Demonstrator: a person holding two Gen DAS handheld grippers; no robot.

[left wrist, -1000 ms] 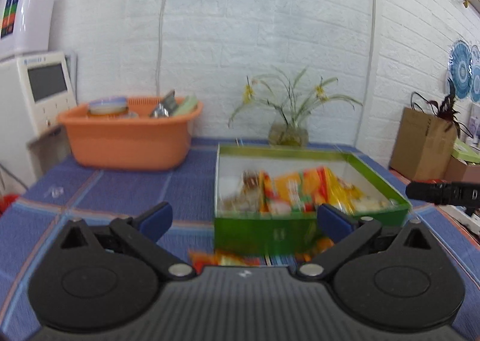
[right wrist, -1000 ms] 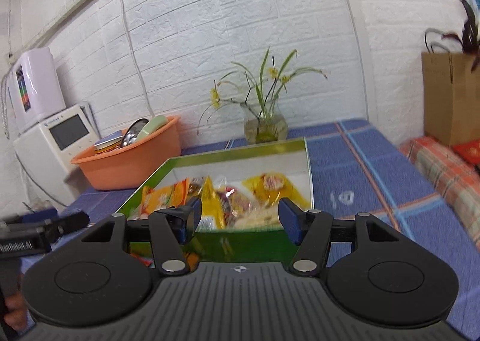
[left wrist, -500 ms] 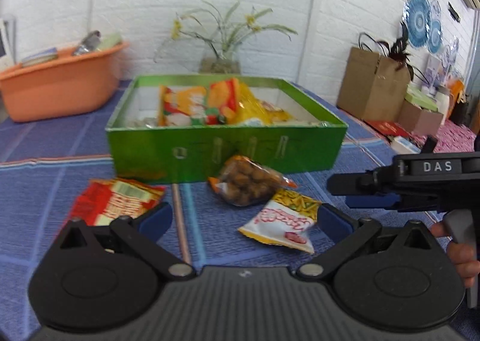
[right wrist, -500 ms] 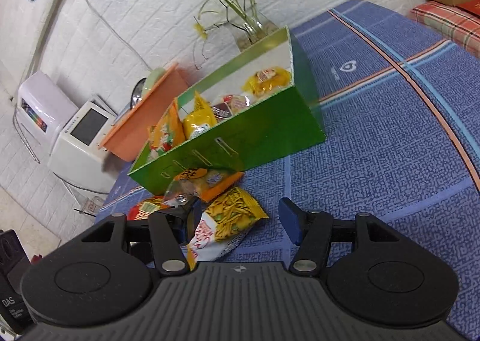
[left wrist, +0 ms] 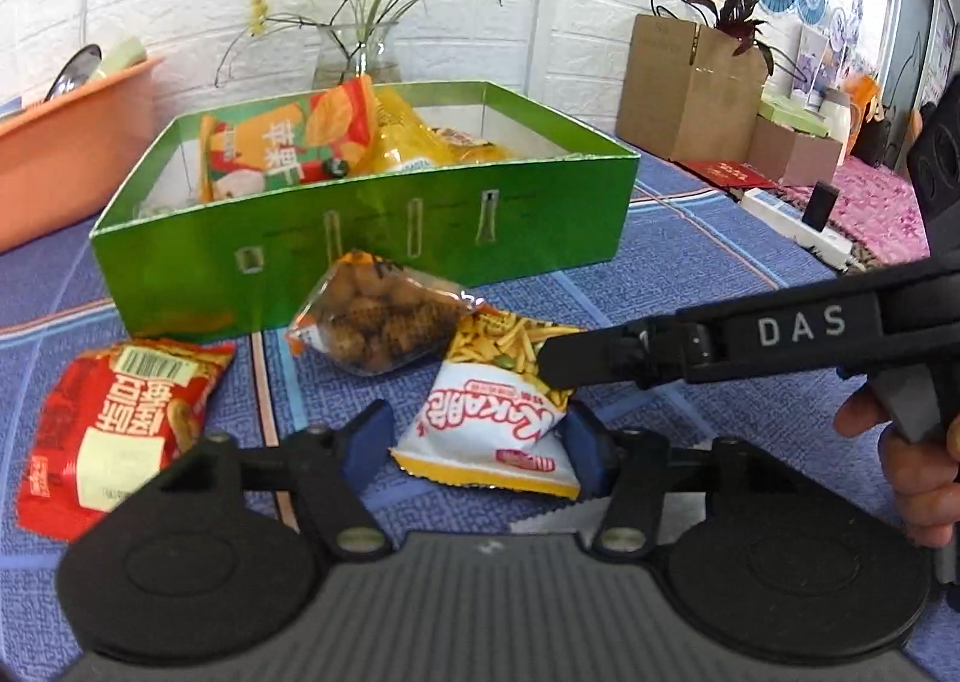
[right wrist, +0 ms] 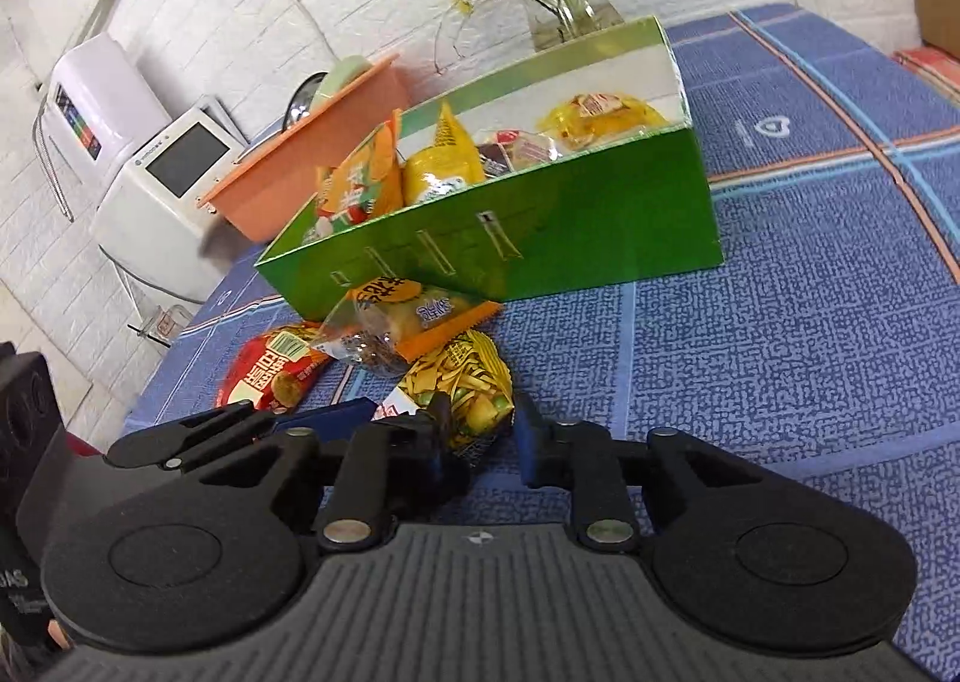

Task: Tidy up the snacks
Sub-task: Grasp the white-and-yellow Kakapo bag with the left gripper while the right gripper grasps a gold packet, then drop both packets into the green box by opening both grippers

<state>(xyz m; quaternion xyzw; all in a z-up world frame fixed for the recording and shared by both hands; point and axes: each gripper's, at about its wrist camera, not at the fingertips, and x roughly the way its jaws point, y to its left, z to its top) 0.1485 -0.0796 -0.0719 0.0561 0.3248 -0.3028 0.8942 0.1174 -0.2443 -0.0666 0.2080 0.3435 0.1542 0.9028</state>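
**Between both jaws: one snack packet**

Right gripper (right wrist: 480, 430) jaws pinch the white-yellow snack packet (left wrist: 498, 412) on the table (right wrist: 780, 352). Left gripper (left wrist: 474, 442) jaws straddle it, open. Beyond: nut bag (left wrist: 378, 322), red packet (left wrist: 114, 418), green box (left wrist: 372, 238).

Orange basin (left wrist: 54, 141) cut off by left edge. Red packet (right wrist: 270, 376) partly hidden behind gripper finger. Small print on white-and-yellow packet (left wrist: 498, 418) unreadable. Box floor (left wrist: 540, 141) mostly covered by snacks.
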